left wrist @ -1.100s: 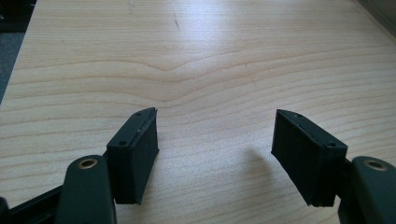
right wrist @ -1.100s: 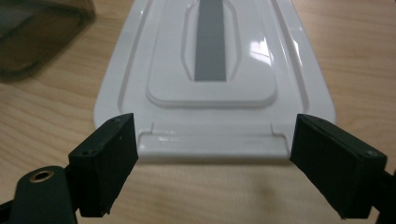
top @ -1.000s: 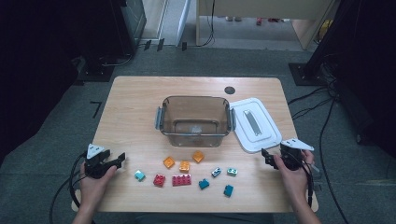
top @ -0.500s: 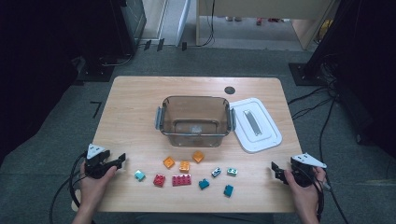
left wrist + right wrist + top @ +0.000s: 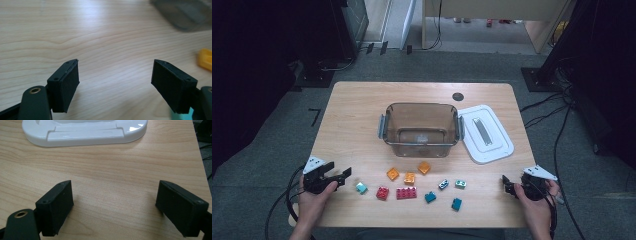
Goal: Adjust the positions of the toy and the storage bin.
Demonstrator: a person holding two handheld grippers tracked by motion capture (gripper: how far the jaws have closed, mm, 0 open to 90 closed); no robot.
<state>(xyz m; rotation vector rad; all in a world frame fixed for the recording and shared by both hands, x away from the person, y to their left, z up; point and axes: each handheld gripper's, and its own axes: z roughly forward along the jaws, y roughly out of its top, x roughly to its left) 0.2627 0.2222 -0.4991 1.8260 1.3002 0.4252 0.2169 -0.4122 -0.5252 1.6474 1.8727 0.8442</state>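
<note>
My left gripper [image 5: 339, 171] rests at the table's front left, open; its jaws have just been opening, with only bare wood between them [image 5: 115, 86]. An orange brick [image 5: 205, 58] lies off to its right. At the front right corner my right gripper [image 5: 508, 184] is open and holds nothing [image 5: 115, 207]; it points at the white lid [image 5: 85, 131]. Between the hands lie several small bricks: orange ones [image 5: 410, 178], red ones [image 5: 406, 193] and teal ones [image 5: 430, 197]. The nearest to the left gripper is a light teal brick [image 5: 361, 188].
A clear brown container [image 5: 422, 146] stands open in the middle of the wooden table [image 5: 357, 125], with the white lid [image 5: 486, 133] flat on its right. A dark round grommet [image 5: 457, 96] sits near the far edge. The table's right edge is close to my right gripper.
My right hand has drawn back from the lid's front edge to the front right corner of the table. The left hand has stayed in place.
</note>
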